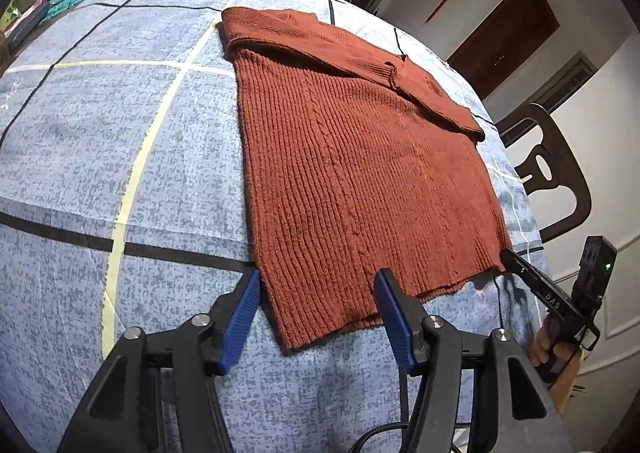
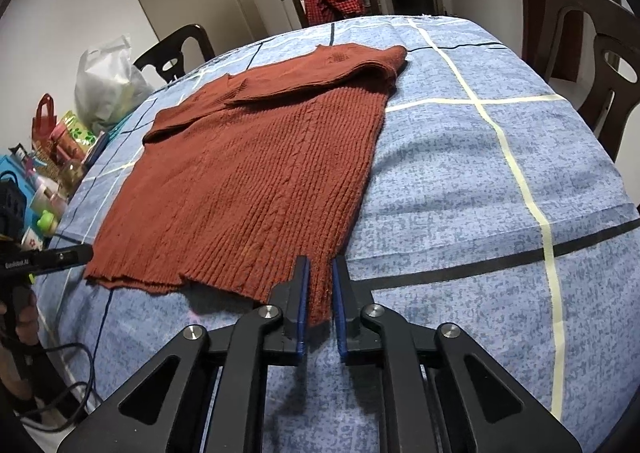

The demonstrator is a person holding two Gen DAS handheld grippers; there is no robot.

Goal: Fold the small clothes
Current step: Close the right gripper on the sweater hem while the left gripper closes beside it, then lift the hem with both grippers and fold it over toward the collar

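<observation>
Hand-held gripper [image 2: 320,285] astride sweater [image 2: 248,173] hem corner

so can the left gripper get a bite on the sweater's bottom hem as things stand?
Probably yes. The left gripper stands open with its jaws straddling the near left corner of the sweater, nothing lying on the hem. The right gripper sits at the other near corner, well clear.

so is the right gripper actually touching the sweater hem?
Touching. The right wrist view shows the right gripper with both blue pads closed on the near corner of the sweater, knit pinched between them.
</observation>
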